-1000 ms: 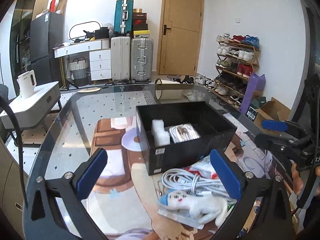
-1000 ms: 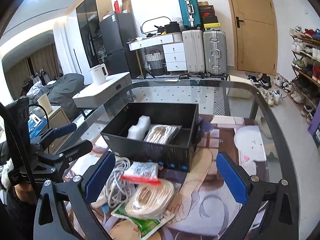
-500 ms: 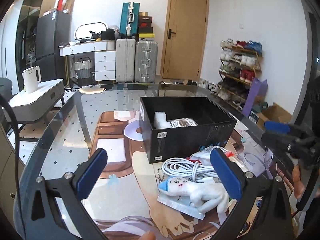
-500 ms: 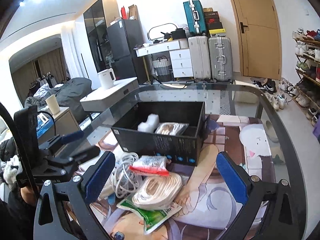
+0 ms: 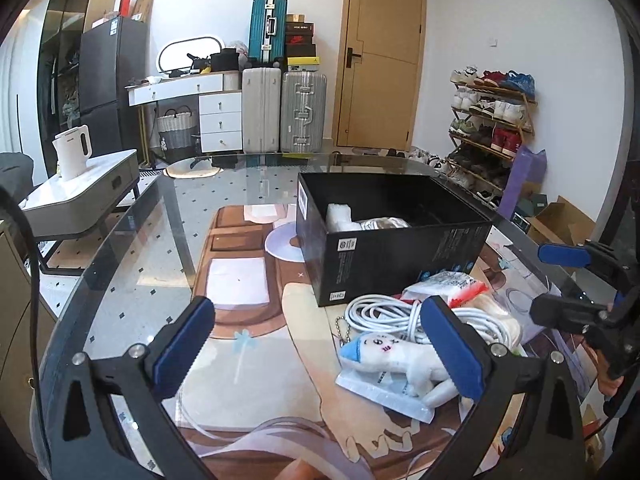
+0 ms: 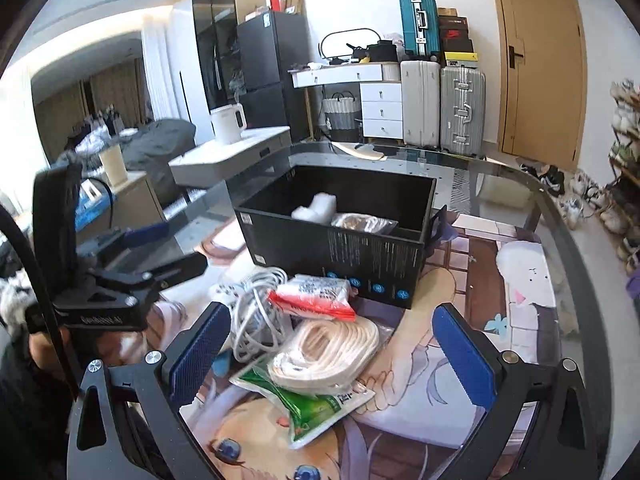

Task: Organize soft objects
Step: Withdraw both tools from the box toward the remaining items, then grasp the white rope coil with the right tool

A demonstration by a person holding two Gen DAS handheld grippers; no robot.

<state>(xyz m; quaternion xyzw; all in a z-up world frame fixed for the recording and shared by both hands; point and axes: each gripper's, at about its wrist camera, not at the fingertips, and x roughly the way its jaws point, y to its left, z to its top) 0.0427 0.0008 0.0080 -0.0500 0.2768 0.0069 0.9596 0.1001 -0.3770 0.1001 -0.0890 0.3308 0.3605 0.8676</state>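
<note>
**Both grippers wide apart above the pile, nothing held**

While the black box [image 5: 394,258] sits open at centre frame on the glass table [image 5: 132,264], the loose soft items wait in a heap just in front of it. Look at the left wrist view: the left gripper [image 5: 320,350] has its blue pads spread wide, nothing between them, hovering low over the table. At lower right of that frame lies the white plush toy [image 5: 394,360], resting on a clear packet and touching the coil of white cable [image 5: 384,314] behind it. A white-and-red pouch [image 5: 444,286] sits between the cable and the box wall.

Over to the right wrist view: the right gripper [image 6: 330,354] is also spread open and empty, and framed between its pads, at lower centre, is the cream rope bundle [image 6: 324,350], lying on top of a green packet [image 6: 316,408]. The white-and-red pouch sits just above the rope, close to the box front. Inside the box, a white foam piece [image 6: 314,210] and a bagged bundle [image 6: 364,222] lie side by side.
</note>
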